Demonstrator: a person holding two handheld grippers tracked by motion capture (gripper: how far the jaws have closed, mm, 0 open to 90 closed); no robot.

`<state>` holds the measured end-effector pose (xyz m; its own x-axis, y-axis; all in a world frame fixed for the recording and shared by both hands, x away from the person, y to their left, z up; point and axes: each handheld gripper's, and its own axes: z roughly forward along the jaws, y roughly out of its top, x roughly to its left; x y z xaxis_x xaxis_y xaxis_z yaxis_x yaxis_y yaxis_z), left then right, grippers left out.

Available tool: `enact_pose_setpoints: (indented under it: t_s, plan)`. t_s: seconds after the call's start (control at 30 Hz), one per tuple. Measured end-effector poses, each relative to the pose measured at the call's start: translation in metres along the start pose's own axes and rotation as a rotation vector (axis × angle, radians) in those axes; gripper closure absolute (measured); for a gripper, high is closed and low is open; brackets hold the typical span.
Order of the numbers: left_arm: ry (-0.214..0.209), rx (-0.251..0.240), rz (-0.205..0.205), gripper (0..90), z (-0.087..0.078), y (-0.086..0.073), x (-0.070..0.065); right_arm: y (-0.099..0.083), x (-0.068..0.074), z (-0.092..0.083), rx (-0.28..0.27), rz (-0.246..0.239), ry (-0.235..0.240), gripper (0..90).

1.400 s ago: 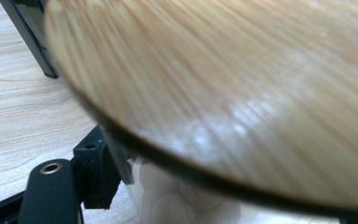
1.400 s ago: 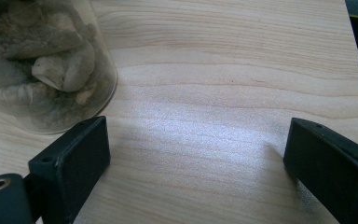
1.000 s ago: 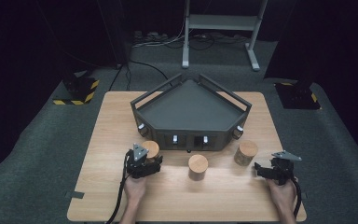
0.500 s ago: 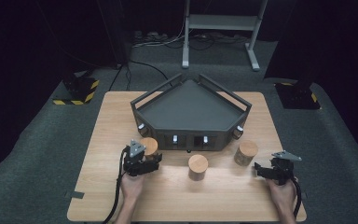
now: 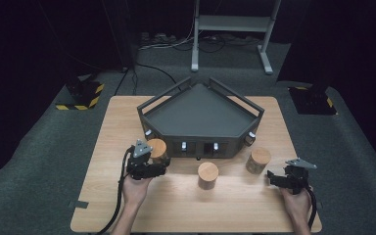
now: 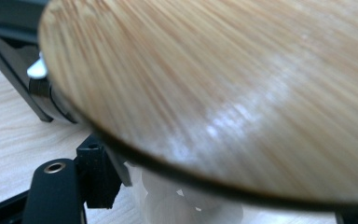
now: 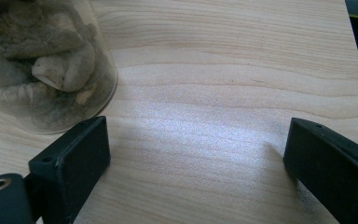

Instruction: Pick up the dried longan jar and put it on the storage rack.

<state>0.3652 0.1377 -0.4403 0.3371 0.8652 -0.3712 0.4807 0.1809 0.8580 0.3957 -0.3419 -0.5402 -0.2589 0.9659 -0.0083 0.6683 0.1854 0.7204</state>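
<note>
Bamboo-lidded jar (image 5: 157, 150) clamped between left gripper (image 5: 149, 169) fingers, by dark tray (image 5: 201, 113), right gripper (image 5: 280, 178) fingers wide

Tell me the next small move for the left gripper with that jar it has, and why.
Probably lift a little more, then carry it forward over the near wall of the dark tray. The left gripper is shut on the bamboo-lidded jar, which sits right against that wall, so it likely needs height to clear it. The right gripper rests open on the table.
</note>
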Motion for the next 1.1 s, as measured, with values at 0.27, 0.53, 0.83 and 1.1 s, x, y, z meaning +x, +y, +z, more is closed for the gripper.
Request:
enact_pose_setpoints:
  t_s: [0.27, 0.53, 0.83, 1.1]
  plan:
    - [-0.028, 0.019, 0.021, 25.2, -0.004, 0.016, -0.007, 0.000, 0.000, 0.000, 0.000, 0.000, 0.000, 6.7]
    - [-0.046, 0.021, 0.026, 25.2, -0.006, 0.031, -0.013, 0.000, 0.000, 0.000, 0.000, 0.000, 0.000, 6.8]
    - [-0.074, 0.021, 0.028, 25.3, -0.007, 0.057, -0.021, 0.000, 0.000, 0.000, 0.000, -0.001, 0.000, 6.8]
    - [-0.100, 0.019, 0.033, 25.3, -0.001, 0.078, -0.028, 0.000, 0.000, 0.000, 0.000, 0.001, 0.000, 6.8]
